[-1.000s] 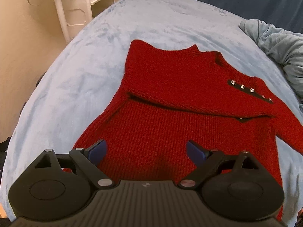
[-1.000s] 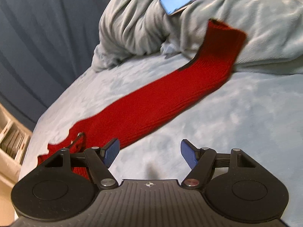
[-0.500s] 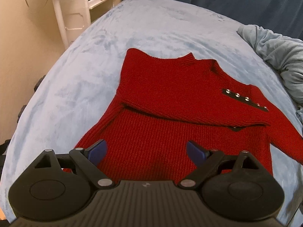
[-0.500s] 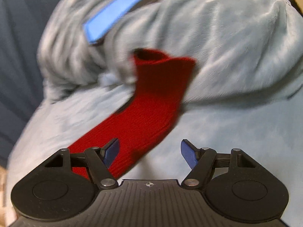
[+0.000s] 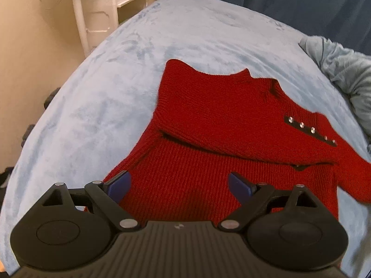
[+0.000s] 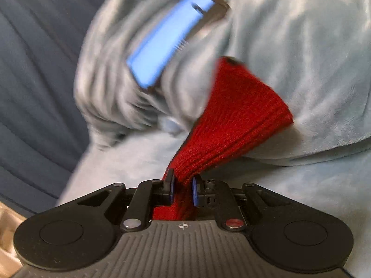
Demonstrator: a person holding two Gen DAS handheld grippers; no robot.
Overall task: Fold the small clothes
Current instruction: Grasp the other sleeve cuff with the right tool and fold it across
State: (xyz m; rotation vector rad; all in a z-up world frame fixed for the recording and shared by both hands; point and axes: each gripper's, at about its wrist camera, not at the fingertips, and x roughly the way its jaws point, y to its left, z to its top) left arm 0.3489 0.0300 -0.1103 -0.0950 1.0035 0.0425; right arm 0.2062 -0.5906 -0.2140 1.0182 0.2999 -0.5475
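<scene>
In the left wrist view, the red sweater [image 5: 231,139] is seen flat on the bed [image 5: 116,92], its body at 12 o'clock of the left tool [image 5: 178,185], whose jaws are spread and empty. In the right wrist view, the sleeve [image 6: 231,120] is pinched by the just-closed right tool [image 6: 183,185], its cuff end running toward 1 o'clock against the rumpled blanket [image 6: 313,69]; the right hand is judged to be the one placed to fold it.

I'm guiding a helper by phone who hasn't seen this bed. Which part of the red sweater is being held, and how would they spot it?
On the pale blue bed cover lies a red knit sweater, one sleeve running toward a heaped grey-blue blanket. The sleeve is the part held: the right claw has just closed on it. Its open cuff lies against the blanket, beside a blue phone.
</scene>
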